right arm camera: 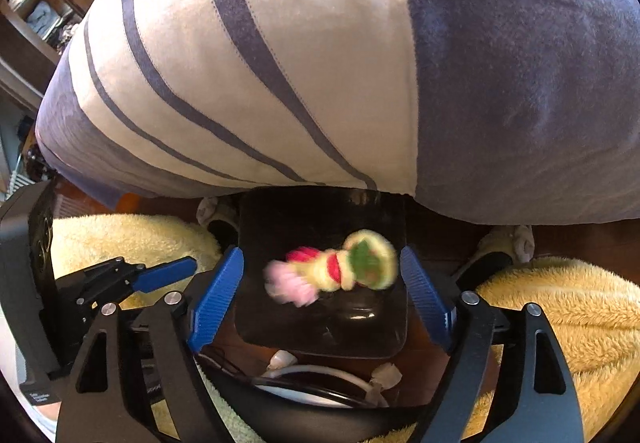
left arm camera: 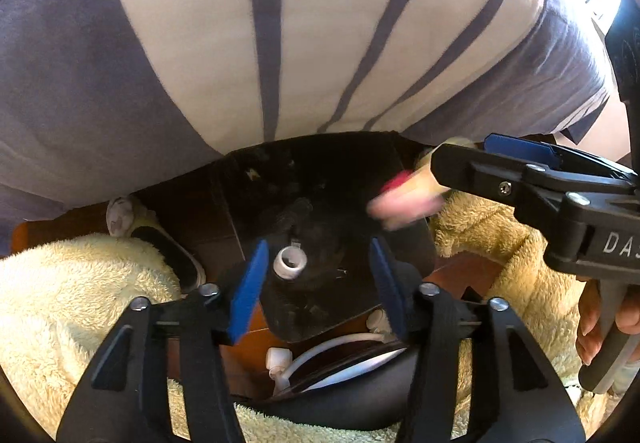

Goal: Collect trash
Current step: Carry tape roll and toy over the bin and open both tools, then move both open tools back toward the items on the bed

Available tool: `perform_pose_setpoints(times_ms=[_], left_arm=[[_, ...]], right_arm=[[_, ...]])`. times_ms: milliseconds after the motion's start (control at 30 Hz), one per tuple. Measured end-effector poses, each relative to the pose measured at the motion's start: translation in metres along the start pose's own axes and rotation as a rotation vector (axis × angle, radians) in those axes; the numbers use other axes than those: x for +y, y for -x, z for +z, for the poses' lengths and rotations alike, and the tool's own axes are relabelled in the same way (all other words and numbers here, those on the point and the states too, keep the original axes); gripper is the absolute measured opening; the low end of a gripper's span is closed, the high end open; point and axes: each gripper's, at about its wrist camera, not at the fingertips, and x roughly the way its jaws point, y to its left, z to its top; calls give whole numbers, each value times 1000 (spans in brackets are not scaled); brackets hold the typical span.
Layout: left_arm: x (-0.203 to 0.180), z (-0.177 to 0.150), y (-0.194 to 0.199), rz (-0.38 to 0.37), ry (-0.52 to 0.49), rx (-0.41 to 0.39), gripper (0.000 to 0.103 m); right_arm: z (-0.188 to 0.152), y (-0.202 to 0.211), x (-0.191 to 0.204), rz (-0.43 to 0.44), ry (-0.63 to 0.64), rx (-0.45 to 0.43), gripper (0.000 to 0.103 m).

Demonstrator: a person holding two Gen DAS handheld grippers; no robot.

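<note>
A black square bin (left arm camera: 320,171) (right arm camera: 280,223) stands on the floor between the person's legs. My left gripper (left arm camera: 318,279) hangs open over it. A small white ring-shaped cap (left arm camera: 290,262) shows between its blue pads, touching neither; I cannot tell whether it is in the air or lying in the bin. My right gripper (right arm camera: 322,295) is open too, wide over the bin. A blurred wrapper in pink, red, yellow and green (right arm camera: 340,267) (left arm camera: 400,199) is loose between its pads over the bin's dark inside. The left gripper (right arm camera: 176,275) shows at the left in the right wrist view.
The person's grey-and-white striped shirt (left arm camera: 280,43) fills the top of both views. Yellow fleece-clad legs (left arm camera: 72,303) (right arm camera: 560,315) flank the bin, with slippers (left arm camera: 120,215) behind. White cables and plugs (right arm camera: 320,371) lie on the wooden floor by the bin's near edge.
</note>
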Motion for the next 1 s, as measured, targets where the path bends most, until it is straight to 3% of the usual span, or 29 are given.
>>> perform_pose_setpoints(times_ms=[167, 333, 433, 767, 1000], left_arm=[[2, 2, 8, 16, 6, -22, 60], [0, 4, 27, 52, -1, -72, 83], [-2, 7, 42, 73, -6, -114, 92], [-5, 25, 103, 101, -18, -275, 94], [0, 58, 141, 127, -19, -376, 94]], right_arm=[[2, 6, -1, -16, -4, -17, 83], [5, 23, -2, -99, 13, -65, 98], [7, 36, -1, -153, 34, -103, 98], [27, 106, -7, -204, 17, -274, 100], [59, 143, -1, -227, 50, -380, 100]])
